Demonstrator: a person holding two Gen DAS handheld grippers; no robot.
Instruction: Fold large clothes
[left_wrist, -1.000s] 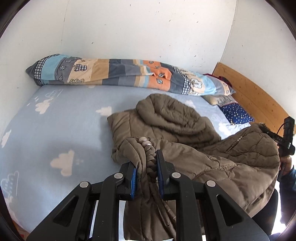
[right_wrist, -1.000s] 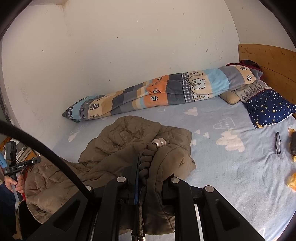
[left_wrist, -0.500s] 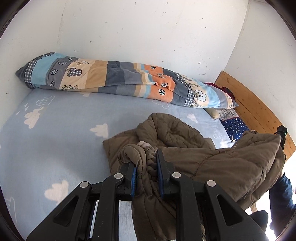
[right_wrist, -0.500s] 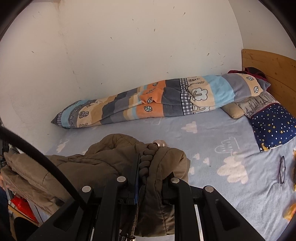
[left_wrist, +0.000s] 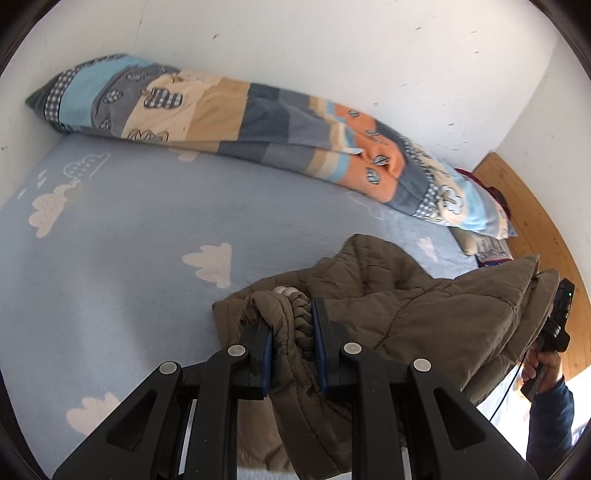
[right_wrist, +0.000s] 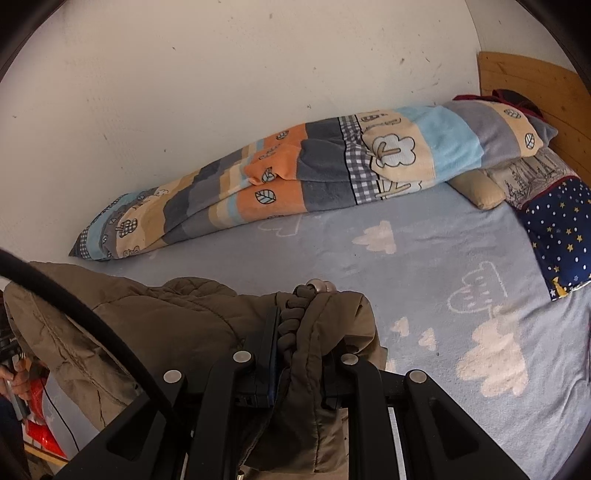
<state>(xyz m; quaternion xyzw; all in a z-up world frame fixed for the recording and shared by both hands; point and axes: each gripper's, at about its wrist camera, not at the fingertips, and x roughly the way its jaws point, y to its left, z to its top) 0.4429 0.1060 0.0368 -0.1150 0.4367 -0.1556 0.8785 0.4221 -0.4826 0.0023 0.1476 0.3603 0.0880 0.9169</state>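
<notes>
No legible writing; left gripper (left_wrist: 291, 343) and right gripper (right_wrist: 295, 354) each clamp the brown jacket (left_wrist: 424, 314) slung between them, open blue bedsheet (left_wrist: 147, 258) ahead to the rolled blanket (right_wrist: 314, 177).

Quilted matt cloth on the brown jacket (left_wrist: 424, 317), soft fleecy bed sheet (left_wrist: 147, 229) (cloud print), matt black plastic left tool (left_wrist: 291, 354), smooth wooden headboard (right_wrist: 524, 85).

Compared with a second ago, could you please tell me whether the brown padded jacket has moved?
Yes. The brown padded jacket has moved forward, toward the striped patchwork blanket along the wall, more of it lifted off the blue sheet.
</notes>
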